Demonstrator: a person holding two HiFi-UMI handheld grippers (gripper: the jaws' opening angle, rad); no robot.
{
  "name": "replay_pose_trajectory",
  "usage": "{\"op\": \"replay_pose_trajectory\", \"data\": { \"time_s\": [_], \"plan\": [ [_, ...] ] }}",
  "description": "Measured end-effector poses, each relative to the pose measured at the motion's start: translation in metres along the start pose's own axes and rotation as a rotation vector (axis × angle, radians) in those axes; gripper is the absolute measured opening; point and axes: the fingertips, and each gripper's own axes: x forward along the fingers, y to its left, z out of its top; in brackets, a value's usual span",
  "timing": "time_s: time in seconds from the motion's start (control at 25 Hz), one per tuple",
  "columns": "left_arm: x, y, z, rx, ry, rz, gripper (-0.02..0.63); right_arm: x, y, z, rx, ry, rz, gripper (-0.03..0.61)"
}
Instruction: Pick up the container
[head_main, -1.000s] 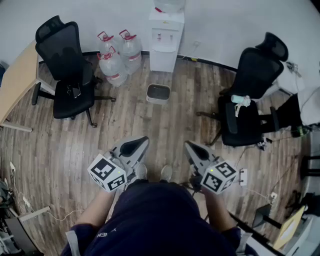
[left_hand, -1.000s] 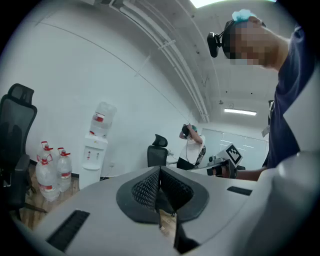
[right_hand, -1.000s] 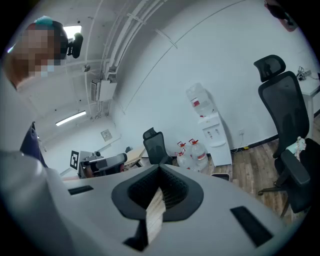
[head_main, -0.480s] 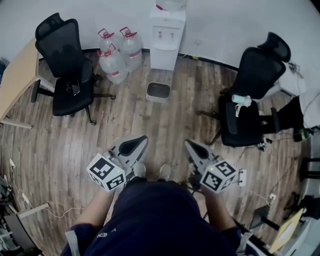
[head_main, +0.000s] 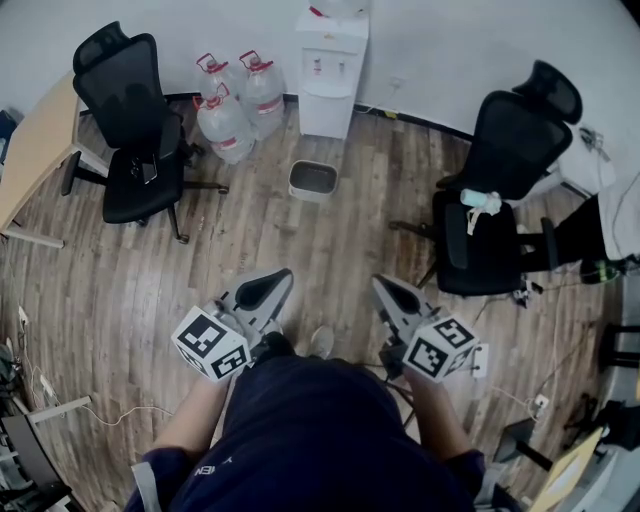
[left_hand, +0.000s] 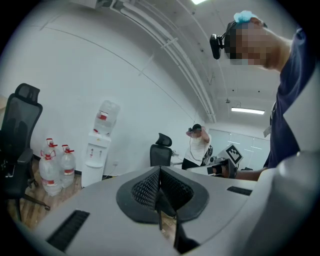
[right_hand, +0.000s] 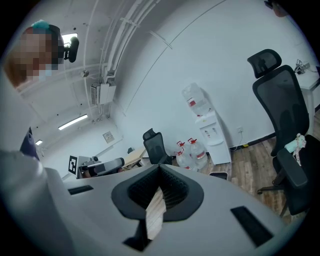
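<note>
On floor (head_main: 330, 255): container (head_main: 313, 180) just before water dispenser (head_main: 330, 70). Left of dispenser, water bottles (head_main: 232, 110). One office chair (head_main: 135, 150) farther left, second chair (head_main: 500, 190) at right.

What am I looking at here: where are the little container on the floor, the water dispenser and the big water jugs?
container (head_main: 312, 196): head view, on its near wall.
water dispenser (head_main: 326, 100): head view, on its white front.
water jugs (head_main: 227, 130): head view, on the body of the nearest jug.

No legible text, red labels on water jugs (head_main: 225, 125) unreadable
</note>
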Motion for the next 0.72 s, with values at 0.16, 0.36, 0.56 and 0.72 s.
{"op": "replay_pose_trajectory", "data": {
  "time_s": [0.16, 0.36, 0.56, 0.72],
  "plan": [
    [0.004, -0.002, -0.002, 0.009, 0.002, 0.026, 0.026, -0.007, -0.013, 0.002, 0.015, -0.009, 0.008, 0.017],
    [0.010, 0.006, -0.002, -0.003, 0.006, 0.059, 0.026, -0.005, -0.026, 0.009, 0.027, -0.014, 0.016, 0.017],
    [0.027, 0.025, 0.004, -0.010, -0.001, 0.071, 0.026, 0.010, -0.043, 0.021, 0.020, 0.002, 0.019, 0.017],
    [0.044, 0.049, 0.008, -0.004, -0.001, 0.061, 0.026, 0.031, -0.056, 0.028, 0.017, 0.019, 0.019, 0.017]
  ]
}}
